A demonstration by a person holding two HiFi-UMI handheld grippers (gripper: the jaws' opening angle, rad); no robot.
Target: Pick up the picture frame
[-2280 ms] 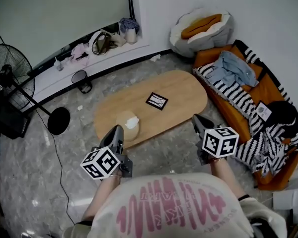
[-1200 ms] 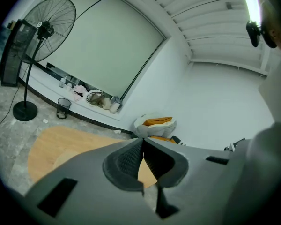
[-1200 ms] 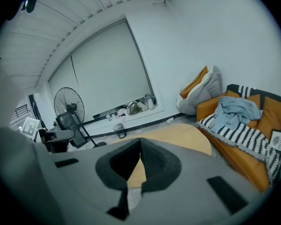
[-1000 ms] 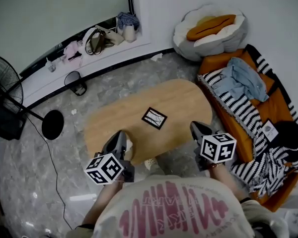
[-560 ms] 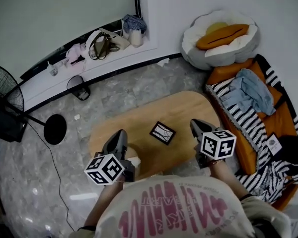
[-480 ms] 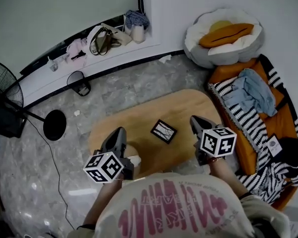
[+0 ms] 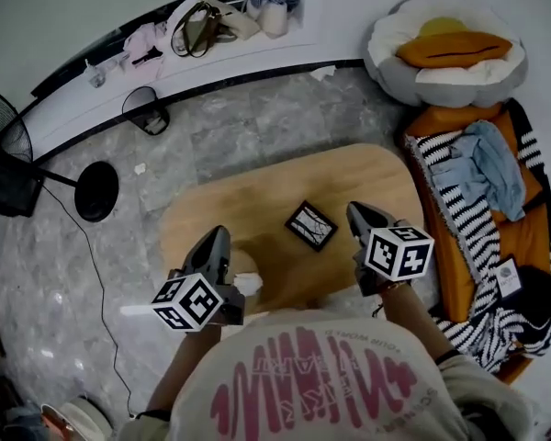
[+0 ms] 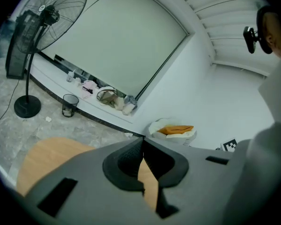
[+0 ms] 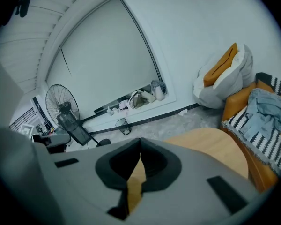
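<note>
A small black picture frame lies flat near the middle of the oval wooden table. My right gripper hovers just right of the frame, shut and empty. Over the table's near left part my left gripper is also shut with nothing in it. In both gripper views the jaws meet at the tips, with only table wood showing in the gap behind them. The frame is hidden in both of those views.
A white crumpled object lies on the table by my left gripper. An orange sofa with striped and blue clothes stands to the right. A floor cushion, a standing fan, a bin and a cluttered sill line the far side.
I have walked up to the table; it and the frame now sit closer below me. Both grippers moved forward over the table, the right one arriving beside the frame.
</note>
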